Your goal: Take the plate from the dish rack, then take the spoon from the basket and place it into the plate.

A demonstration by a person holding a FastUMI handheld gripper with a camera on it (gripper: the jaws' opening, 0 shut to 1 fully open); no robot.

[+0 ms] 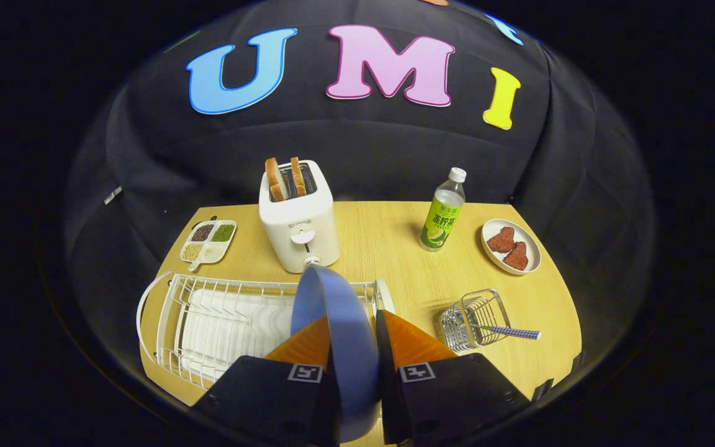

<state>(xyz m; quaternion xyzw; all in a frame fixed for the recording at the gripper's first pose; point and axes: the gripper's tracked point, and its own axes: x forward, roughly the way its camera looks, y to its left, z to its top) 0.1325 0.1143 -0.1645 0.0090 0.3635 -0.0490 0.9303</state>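
- I have the tongs (352, 347) closed on the blue plate (332, 335): both fingers press its faces, one from each side, and it stands on edge between them.
- The plate's rim rises ahead of the fingertips, its broad faces turned to left and right, so I look along its thin edge. Its upper rim reaches as far as the base of the toaster (298, 217) beyond.
- Just under and to the left of the tongs lies the white dish rack (208, 316). I judge the plate is lifted out or nearly so, though I cannot tell whether its lower edge is free of the wires.
- So I read the first step, taking the plate, as in hand. Next I need to carry it to bare table (382, 242), lay it flat with the hollow up, and let go.
- To the right of the fingers, close by, the wire basket (472, 320) holds the spoon (509, 332).
- The spoon lies nearly level, its long axis running left to right; the checked handle points away to the right, out over the basket's rim, and the bowl end sits inside.
- To fetch it I judge I should come at the handle from the right, fingers across it.
- Farther off stand a bottle (443, 211) and a dish of red pieces (511, 246) on the right, a sectioned tray (208, 240) on the left.
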